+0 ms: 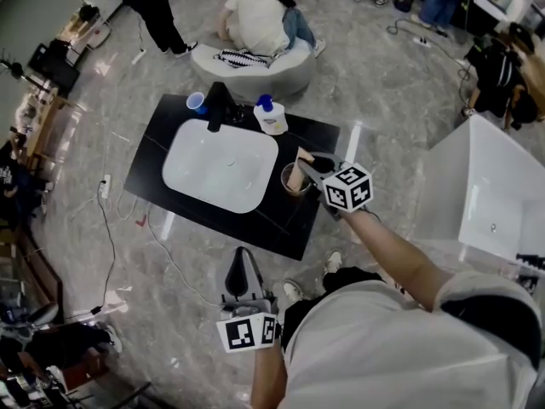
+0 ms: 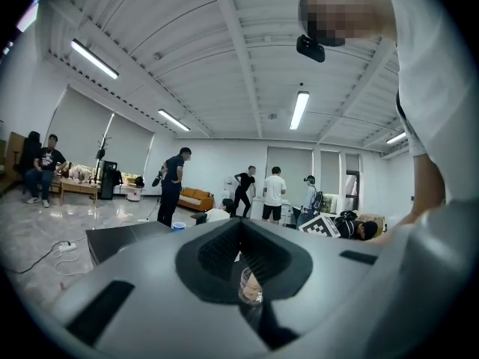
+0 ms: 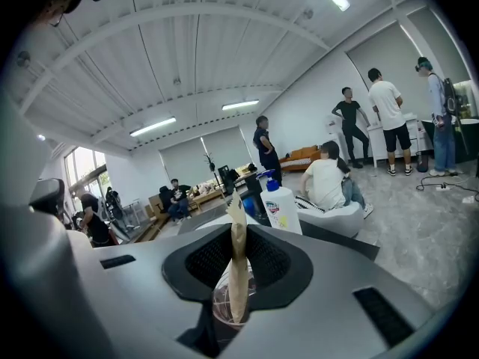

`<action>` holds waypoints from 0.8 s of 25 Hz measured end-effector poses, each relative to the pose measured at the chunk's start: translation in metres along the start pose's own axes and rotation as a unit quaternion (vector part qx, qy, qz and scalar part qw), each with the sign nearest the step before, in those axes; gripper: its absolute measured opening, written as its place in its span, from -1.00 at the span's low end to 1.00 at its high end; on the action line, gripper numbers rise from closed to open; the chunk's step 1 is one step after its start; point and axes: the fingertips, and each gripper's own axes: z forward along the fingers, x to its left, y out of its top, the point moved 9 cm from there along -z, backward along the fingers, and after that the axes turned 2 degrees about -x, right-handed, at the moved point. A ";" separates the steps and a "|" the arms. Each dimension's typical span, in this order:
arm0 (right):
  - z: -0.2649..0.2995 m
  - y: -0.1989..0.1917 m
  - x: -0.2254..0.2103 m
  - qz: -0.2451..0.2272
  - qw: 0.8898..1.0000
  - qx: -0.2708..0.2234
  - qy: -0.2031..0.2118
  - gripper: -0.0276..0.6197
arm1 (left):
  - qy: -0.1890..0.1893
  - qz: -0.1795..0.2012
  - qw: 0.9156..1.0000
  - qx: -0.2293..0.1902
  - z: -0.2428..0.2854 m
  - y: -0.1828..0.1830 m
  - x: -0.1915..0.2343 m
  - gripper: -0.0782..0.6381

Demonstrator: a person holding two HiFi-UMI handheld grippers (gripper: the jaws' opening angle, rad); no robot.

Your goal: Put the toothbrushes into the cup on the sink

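A tan paper-wrapped toothbrush (image 1: pixel 297 170) (image 3: pixel 237 268) stands upright, its lower end inside the clear cup (image 1: pixel 292 187) (image 3: pixel 221 310). The cup sits on the black sink counter (image 1: pixel 153 156), just right of the white basin (image 1: pixel 220 165). My right gripper (image 1: pixel 308 168) (image 3: pixel 238 239) is shut on the toothbrush directly above the cup. My left gripper (image 1: pixel 241 268) (image 2: pixel 241 239) hangs off the counter's near edge with its jaws together and nothing held. It points level at the sink, and the cup (image 2: pixel 251 286) shows far off between its jaws.
A white soap bottle with a blue pump (image 1: pixel 271 116) (image 3: pixel 281 208), a black faucet (image 1: pixel 218 106) and a small blue cup (image 1: pixel 196 102) stand along the counter's far side. Behind it a person sits on a white pouf (image 1: pixel 255 71). A white tub (image 1: pixel 494 186) stands right.
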 end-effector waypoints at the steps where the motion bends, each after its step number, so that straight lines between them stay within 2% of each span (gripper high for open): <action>1: 0.001 -0.001 0.000 0.000 1.000 0.001 0.000 -0.67 | 0.002 0.000 1.000 -0.001 -0.001 0.000 0.000 -0.77; 9: 0.010 -0.007 -0.004 0.000 1.000 0.009 0.007 -0.67 | 0.022 -0.004 1.000 0.008 -0.010 -0.005 0.001 -0.77; 20: 0.015 -0.010 -0.008 -0.017 1.000 0.009 0.000 -0.67 | 0.031 -0.002 0.999 0.009 -0.021 -0.005 0.004 -0.77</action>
